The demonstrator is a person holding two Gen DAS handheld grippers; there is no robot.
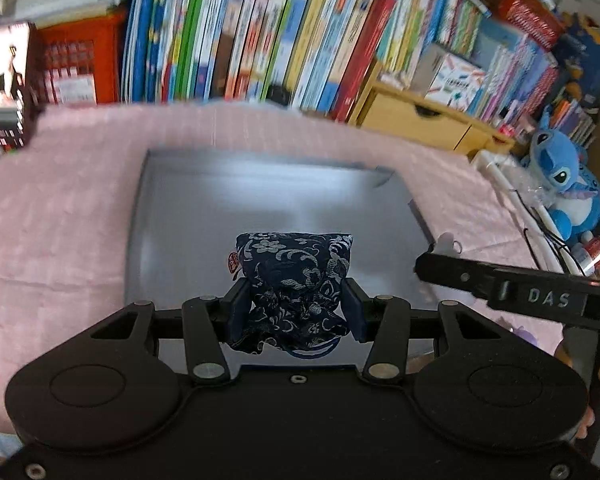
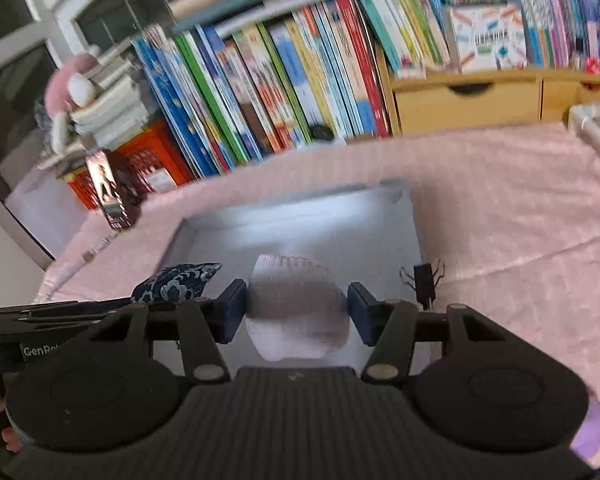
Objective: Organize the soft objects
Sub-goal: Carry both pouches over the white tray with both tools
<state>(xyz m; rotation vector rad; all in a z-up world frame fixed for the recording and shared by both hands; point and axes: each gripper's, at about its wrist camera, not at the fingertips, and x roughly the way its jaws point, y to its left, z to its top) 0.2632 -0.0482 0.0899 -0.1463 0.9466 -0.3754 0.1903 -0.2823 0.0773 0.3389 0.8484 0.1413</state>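
Over the grey tray point(image 1: 188, 216) on the pink-covered table point(image 1: 52, 208), left hand-held gripper point(image 1: 296, 306) clamped on a navy floral pouch point(image 1: 296, 272), right hand-held gripper point(image 2: 296, 312) pinching a pale soft object point(image 2: 296, 308), both held above the tray interior.

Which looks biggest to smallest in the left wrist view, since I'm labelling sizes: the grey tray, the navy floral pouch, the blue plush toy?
1. Grey rectangular tray, clearly largest.
2. Navy floral fabric pouch, held in the left gripper.
3. Blue plush toy. It sits farther from the camera, so its rank against the pouch is unsure.
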